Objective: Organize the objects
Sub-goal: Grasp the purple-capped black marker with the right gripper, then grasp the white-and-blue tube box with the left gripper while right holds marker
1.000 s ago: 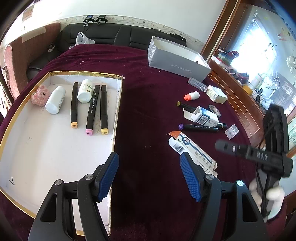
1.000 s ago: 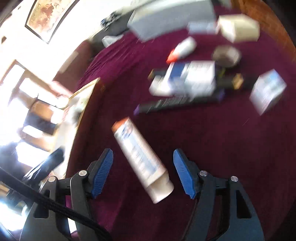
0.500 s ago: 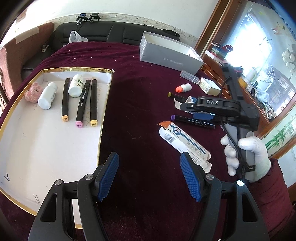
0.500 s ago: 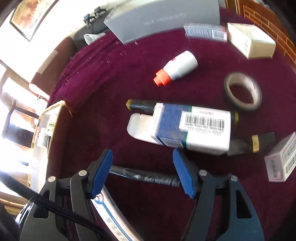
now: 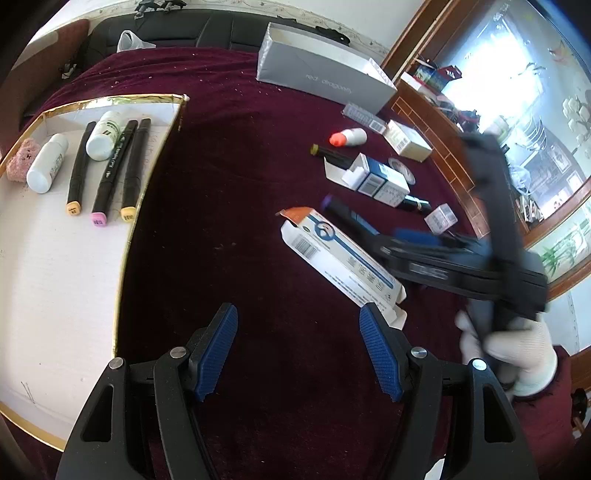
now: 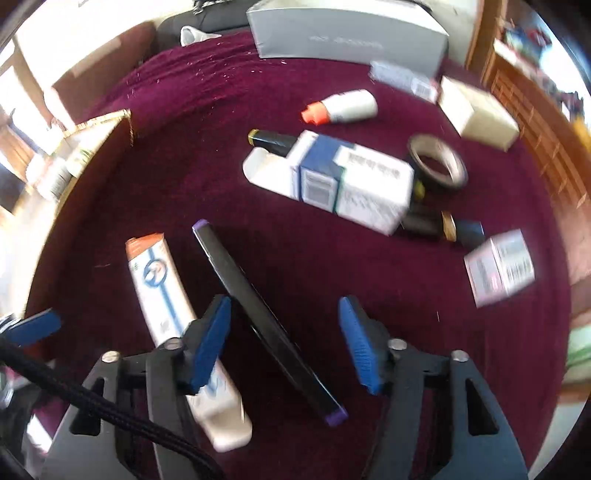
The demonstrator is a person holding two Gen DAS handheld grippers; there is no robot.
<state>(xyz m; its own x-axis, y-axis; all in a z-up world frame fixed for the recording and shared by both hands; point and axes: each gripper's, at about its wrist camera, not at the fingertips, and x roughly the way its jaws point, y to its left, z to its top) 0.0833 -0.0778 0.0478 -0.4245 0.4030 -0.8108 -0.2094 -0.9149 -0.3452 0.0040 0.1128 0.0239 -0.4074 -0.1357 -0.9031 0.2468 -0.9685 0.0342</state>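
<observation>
Sorting looks roughly half done, judging by what lies where. The white tray (image 5: pixel 55 280) at nine o'clock in the left wrist view already holds six things in a row: three black markers (image 5: pixel 112 173) with coloured caps, two white bottles (image 5: pixel 48 164) and one pink eraser-like lump (image 5: pixel 23 162).

On the maroon cloth (image 5: pixel 236 177) from one to three o'clock, the rest is loose: one orange-capped bottle (image 6: pixel 341 107), one blue-and-white carton (image 6: pixel 340 181) lying over a yellow-tipped marker (image 6: pixel 271 140), one tape ring (image 6: pixel 436 166), one long orange-ended carton (image 6: pixel 162 291), one purple-capped marker (image 6: pixel 266 317), three small boxes around the far edge, the nearest of them (image 6: pixel 498 267) at three o'clock, and one dark gold-banded tube (image 6: pixel 443 223). The grey open box (image 6: pixel 347 29) at twelve o'clock stands apart.

The right gripper (image 6: pixel 284 343) is over the purple-capped marker, which runs slantwise between its blue pads from eleven to five o'clock. Its jaws have just been closing, yet a gap still shows on the right side of the marker, so I judge it not clamped. The left gripper (image 5: pixel 299 354) hangs half open over bare cloth, holding nothing, its right finger (image 5: pixel 380 354) crossing the tail of the long carton in the picture. Whether it touches it I cannot tell.
</observation>
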